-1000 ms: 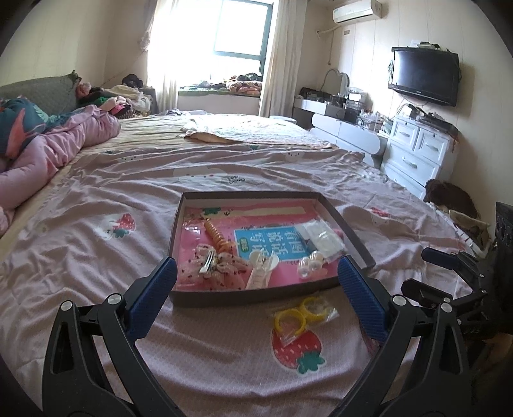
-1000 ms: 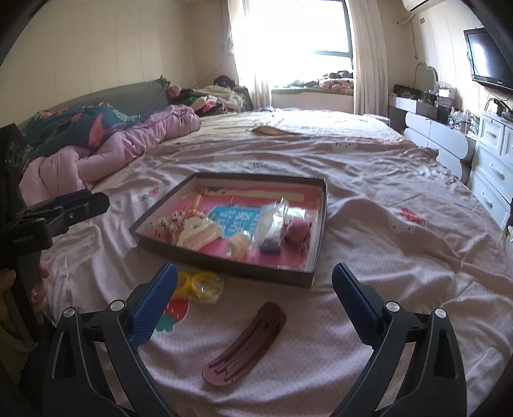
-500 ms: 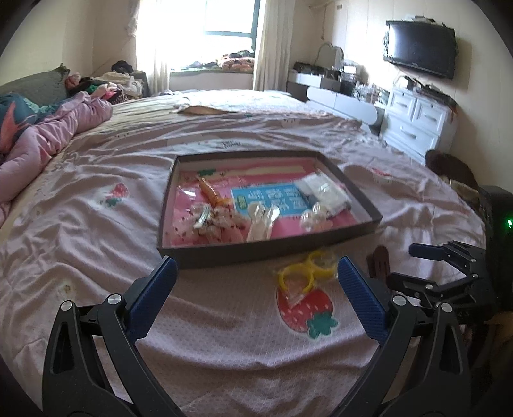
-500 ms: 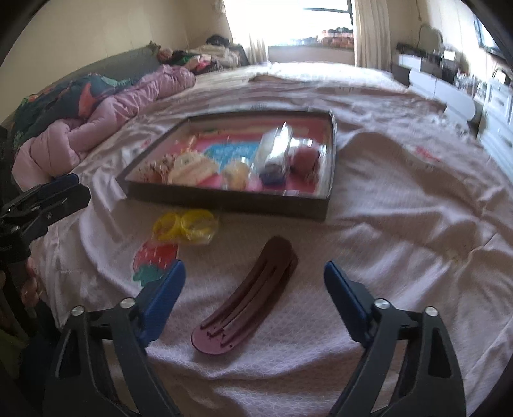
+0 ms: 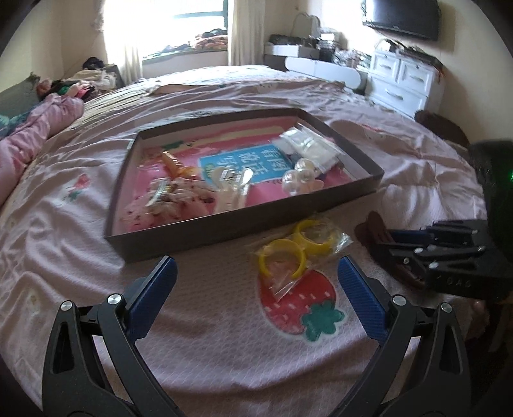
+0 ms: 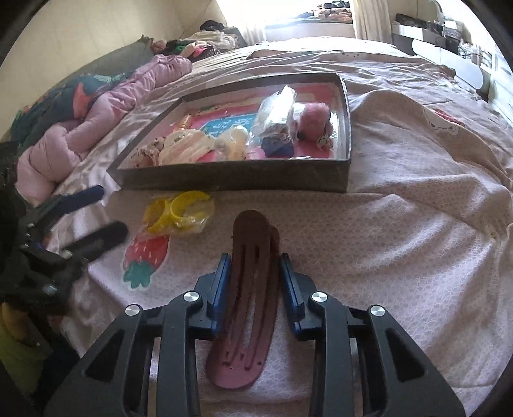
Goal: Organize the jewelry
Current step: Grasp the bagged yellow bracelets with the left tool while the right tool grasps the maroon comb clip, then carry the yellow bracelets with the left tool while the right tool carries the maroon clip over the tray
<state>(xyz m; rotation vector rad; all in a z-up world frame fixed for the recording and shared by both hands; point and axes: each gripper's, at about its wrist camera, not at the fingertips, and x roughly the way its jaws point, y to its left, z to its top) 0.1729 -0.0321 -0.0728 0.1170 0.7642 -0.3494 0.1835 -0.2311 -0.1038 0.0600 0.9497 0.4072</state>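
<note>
A dark shallow box [image 5: 224, 229] [image 6: 231, 178] holds hair clips, bagged items and a pink pompom [image 6: 312, 117] on the pink bedspread. A bag of yellow rings [image 5: 295, 250] [image 6: 179, 215] lies in front of it. My right gripper [image 6: 255, 271] is shut on a long maroon hair clip [image 6: 253, 288] that lies on the bed; it also shows in the left wrist view [image 5: 375, 229]. My left gripper [image 5: 256, 272] is open and empty, just short of the yellow rings.
A pink quilt [image 6: 105, 112] is piled at the left of the bed. White drawers [image 5: 404, 80] and a wall TV [image 5: 400, 12] stand at the right. A strawberry print [image 5: 298, 301] marks the bedspread near the rings.
My right gripper moved forward and closed its fingers on the maroon clip. My left gripper came lower and closer to the yellow rings, still open.
</note>
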